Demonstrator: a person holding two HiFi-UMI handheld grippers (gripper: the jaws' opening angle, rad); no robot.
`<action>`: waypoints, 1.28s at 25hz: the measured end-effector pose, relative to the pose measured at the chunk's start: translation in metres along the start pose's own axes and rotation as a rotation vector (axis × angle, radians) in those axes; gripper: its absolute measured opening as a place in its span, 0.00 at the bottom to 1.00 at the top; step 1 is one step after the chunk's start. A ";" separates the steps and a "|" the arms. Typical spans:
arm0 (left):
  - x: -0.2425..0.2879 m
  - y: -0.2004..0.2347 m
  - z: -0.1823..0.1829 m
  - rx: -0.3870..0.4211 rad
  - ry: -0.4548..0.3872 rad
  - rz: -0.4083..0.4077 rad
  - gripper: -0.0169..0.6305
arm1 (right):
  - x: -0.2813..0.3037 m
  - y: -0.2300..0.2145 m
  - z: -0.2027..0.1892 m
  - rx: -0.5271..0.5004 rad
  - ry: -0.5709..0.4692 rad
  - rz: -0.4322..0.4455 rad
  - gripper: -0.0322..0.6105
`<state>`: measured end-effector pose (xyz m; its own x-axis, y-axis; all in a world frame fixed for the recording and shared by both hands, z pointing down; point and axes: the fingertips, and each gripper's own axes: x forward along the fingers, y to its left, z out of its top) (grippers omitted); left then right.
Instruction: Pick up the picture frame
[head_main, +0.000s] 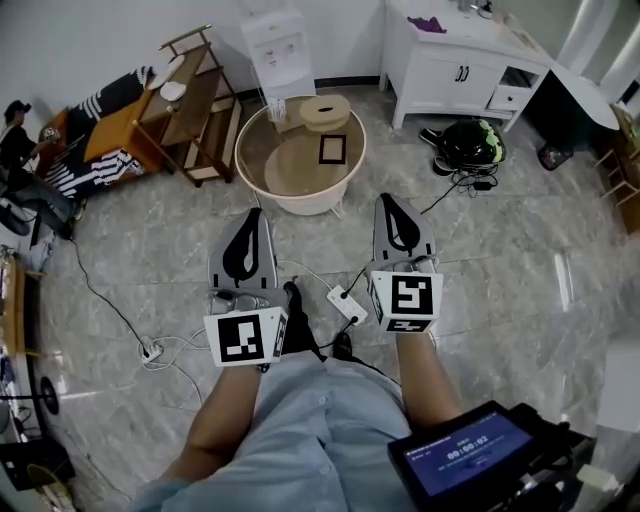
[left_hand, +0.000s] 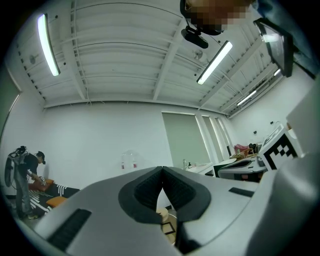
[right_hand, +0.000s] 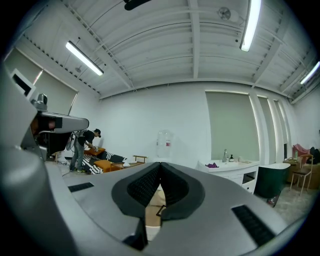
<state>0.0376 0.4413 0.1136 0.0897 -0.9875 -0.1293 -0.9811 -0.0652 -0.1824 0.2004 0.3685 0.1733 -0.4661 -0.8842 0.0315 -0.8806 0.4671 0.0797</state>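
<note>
Far ahead of left tool (head_main: 254, 214), right tool (head_main: 389, 200) (closed): picture frame (head_main: 332, 149).

Grey marble floor (head_main: 520, 260), white cabinet (head_main: 455, 70), wooden shelf (head_main: 195, 105).

**Inspector:** Grippers on hand?

**Clerk:** Two: the left gripper (head_main: 252, 218) and the right gripper (head_main: 390, 203).

**Inspector:** Frames?

**Clerk:** One picture frame (head_main: 332, 149), on one round bench (head_main: 300, 207). One round wooden box (head_main: 326, 110) is on the same bench.

**Inspector:** Furniture?

**Clerk:** One white cabinet (head_main: 450, 65), one water dispenser (head_main: 275, 45), one wooden rack (head_main: 195, 105).

**Inspector:** Floor?

**Clerk:** One power strip (head_main: 346, 303). There is a second white block (head_main: 150, 350), probably another strip, but too small to confirm.

**Inspector:** Screens? Bystanders?

**Clerk:** One screen (head_main: 465, 455). One person (head_main: 15, 130).
</note>
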 end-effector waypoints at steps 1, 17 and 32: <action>0.005 0.002 -0.003 -0.006 -0.001 0.000 0.04 | 0.006 0.000 -0.001 -0.003 0.000 0.000 0.07; 0.160 0.122 -0.115 -0.130 0.080 -0.034 0.04 | 0.196 0.021 -0.056 -0.029 0.137 -0.059 0.07; 0.282 0.251 -0.122 -0.130 -0.004 -0.117 0.04 | 0.348 0.042 0.000 -0.110 0.105 -0.204 0.07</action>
<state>-0.2042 0.1285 0.1500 0.2049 -0.9716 -0.1184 -0.9778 -0.1979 -0.0683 0.0014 0.0803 0.1875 -0.2635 -0.9587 0.1067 -0.9382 0.2805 0.2028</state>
